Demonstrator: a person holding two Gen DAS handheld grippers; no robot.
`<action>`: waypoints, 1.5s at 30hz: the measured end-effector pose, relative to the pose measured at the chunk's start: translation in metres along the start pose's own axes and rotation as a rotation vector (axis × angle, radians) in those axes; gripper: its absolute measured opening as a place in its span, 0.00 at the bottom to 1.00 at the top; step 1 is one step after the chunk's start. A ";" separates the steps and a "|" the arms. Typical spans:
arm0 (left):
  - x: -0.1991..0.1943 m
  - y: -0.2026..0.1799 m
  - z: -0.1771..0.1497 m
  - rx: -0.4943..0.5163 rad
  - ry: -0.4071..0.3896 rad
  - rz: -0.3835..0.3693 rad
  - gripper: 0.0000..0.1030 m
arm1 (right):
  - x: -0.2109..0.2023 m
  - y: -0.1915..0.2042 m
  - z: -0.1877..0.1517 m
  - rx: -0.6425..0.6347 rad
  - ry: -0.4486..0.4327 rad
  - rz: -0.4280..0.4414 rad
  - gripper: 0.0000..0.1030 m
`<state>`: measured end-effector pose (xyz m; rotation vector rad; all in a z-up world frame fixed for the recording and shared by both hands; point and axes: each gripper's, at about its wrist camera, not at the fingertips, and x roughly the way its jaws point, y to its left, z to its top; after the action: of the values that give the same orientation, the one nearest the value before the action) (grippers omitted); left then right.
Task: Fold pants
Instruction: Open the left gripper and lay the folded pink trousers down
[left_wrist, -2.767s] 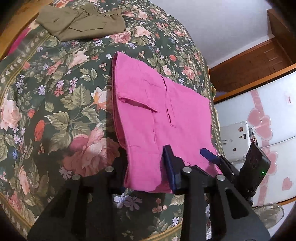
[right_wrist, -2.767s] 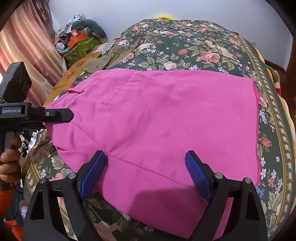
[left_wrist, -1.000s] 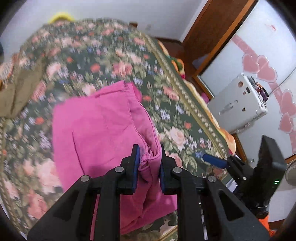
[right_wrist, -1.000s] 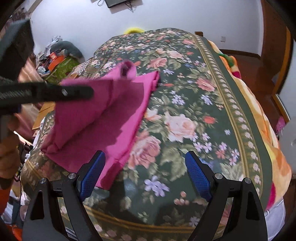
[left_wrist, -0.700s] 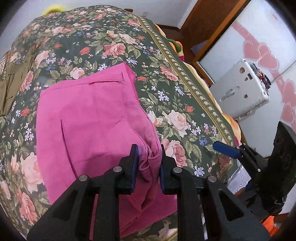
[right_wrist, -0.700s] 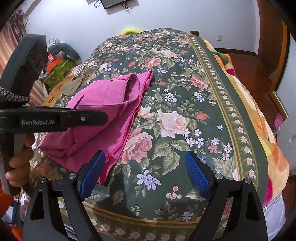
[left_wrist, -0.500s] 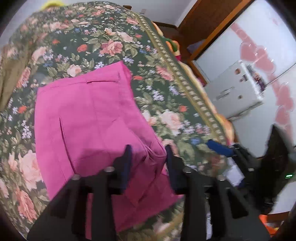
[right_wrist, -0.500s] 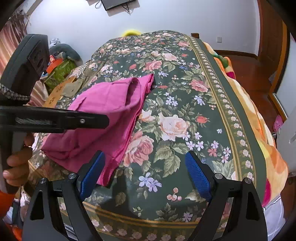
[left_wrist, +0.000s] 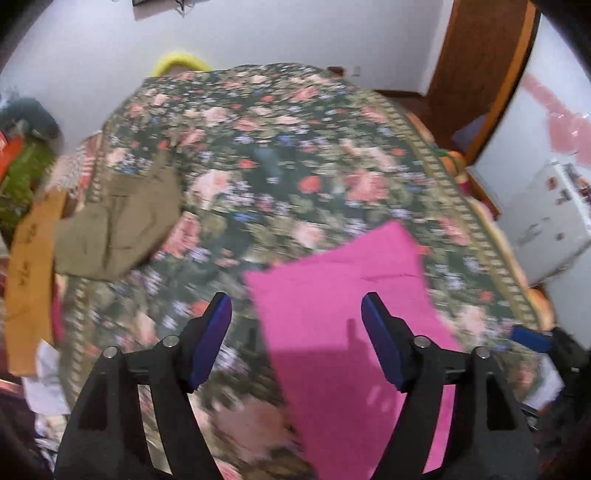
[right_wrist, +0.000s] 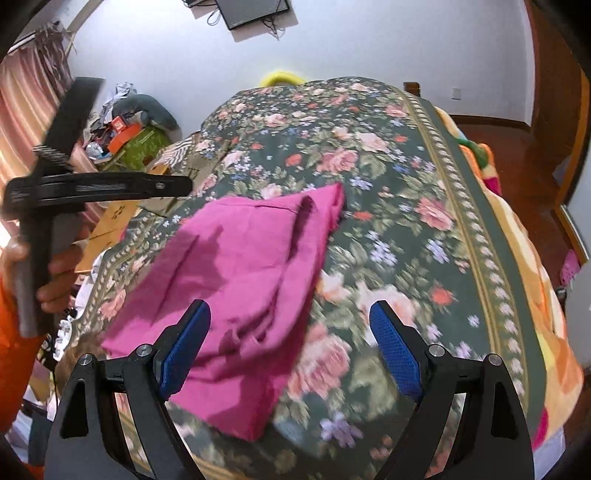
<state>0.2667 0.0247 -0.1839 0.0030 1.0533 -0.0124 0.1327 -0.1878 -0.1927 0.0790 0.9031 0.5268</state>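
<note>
The pink pants (left_wrist: 351, 332) lie folded in a compact pile near the front edge of the flowered bed; they also show in the right wrist view (right_wrist: 240, 295). My left gripper (left_wrist: 297, 339) is open and empty, held above the pants' left side. In the right wrist view it (right_wrist: 110, 186) shows from the side at the left. My right gripper (right_wrist: 290, 347) is open and empty, above the pants' right edge. One blue fingertip (left_wrist: 528, 338) of it shows at the right of the left wrist view.
Folded olive-brown pants (left_wrist: 118, 221) lie at the bed's back left. The flowered bedspread (right_wrist: 406, 184) stretches to the far wall. A cluttered pile (right_wrist: 125, 125) stands left of the bed. A white appliance (left_wrist: 546, 229) and a wooden door (left_wrist: 476, 66) are at the right.
My left gripper has opened, let go of the pink pants and lifted away to the left. The pants now rest folded on the bed. My right gripper stayed open.
</note>
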 end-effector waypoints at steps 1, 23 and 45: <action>0.006 0.004 0.002 0.011 0.009 0.015 0.71 | 0.005 0.002 0.001 -0.008 0.006 0.002 0.84; 0.105 0.014 -0.003 0.199 0.121 0.219 0.91 | 0.028 -0.028 -0.032 0.021 0.093 -0.034 0.88; -0.020 0.081 -0.148 -0.127 0.083 0.115 0.91 | 0.003 -0.002 -0.025 0.013 0.050 -0.018 0.88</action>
<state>0.1291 0.1074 -0.2395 -0.0517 1.1343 0.1597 0.1160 -0.1922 -0.2117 0.0693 0.9554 0.5080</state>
